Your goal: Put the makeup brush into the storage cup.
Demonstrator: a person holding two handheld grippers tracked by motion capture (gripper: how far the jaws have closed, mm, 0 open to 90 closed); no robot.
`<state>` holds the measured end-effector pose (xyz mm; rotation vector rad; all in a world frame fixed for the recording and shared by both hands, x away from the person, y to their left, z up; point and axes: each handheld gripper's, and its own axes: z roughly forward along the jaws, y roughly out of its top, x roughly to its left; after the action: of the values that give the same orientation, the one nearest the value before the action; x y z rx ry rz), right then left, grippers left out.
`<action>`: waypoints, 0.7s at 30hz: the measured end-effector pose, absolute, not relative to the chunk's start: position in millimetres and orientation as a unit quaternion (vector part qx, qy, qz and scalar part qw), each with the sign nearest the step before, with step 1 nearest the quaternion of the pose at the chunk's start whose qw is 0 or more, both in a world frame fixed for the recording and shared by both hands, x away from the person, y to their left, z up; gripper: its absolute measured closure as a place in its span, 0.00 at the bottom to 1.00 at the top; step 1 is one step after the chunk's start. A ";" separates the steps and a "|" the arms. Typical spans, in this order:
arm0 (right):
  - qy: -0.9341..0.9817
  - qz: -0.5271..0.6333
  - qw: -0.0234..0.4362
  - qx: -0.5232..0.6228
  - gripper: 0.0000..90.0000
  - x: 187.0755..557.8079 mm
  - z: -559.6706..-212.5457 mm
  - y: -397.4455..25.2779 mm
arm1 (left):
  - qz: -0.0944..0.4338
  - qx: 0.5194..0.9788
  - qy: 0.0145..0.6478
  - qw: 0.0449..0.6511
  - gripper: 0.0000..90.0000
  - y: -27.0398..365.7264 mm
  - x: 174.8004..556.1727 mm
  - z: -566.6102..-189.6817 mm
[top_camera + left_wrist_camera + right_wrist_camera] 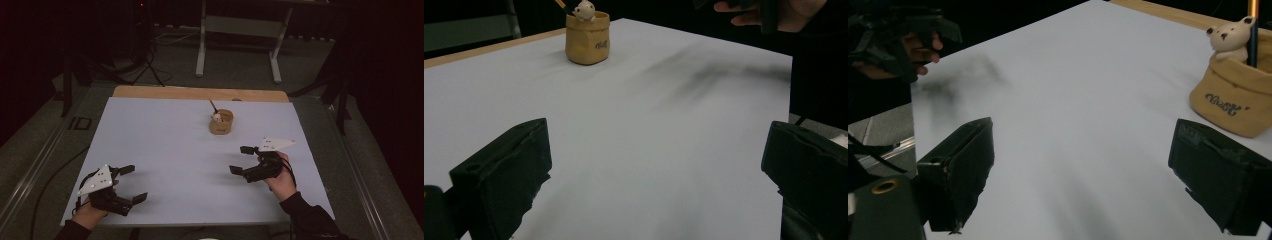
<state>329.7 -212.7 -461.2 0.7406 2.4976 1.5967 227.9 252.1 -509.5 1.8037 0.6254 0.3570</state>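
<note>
A tan pouch-shaped cup (221,122) stands upright near the far middle of the white table top (170,150). A small white bear figure (217,117) peeks over its rim and a pencil (212,105) sticks out of it. In the left gripper view the cup (587,39) is far ahead; in the right gripper view the cup (1238,97) sits close at the right with the bear (1230,37). My left gripper (133,184) is open near the front left corner, nothing in it. My right gripper (241,160) is open at the front right, also holding nothing.
A wooden board edge (200,93) runs along the table's far side. Beyond it stand a white table frame (240,40) and a dark tripod (147,60) on the floor. Dark curtains close in both sides.
</note>
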 end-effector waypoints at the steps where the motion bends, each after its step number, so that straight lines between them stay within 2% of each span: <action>1: 0.817 0.523 0.041 0.240 0.12 328.1 -461.9 -214.1 | 0.152 0.767 0.265 0.564 0.01 252.0 227.9 -509.4; 19: 0.823 0.525 0.011 0.219 0.12 306.9 -481.4 -252.6 | 0.151 0.768 0.265 0.563 0.01 251.7 227.9 -509.7; 21: 0.824 0.521 0.019 0.220 0.12 304.5 -485.2 -257.6 | 0.152 0.768 0.266 0.563 0.01 251.8 227.8 -509.6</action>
<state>304.5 -257.6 -485.2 0.6817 2.5588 1.6181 227.8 251.8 -509.6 1.8069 0.6252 0.3568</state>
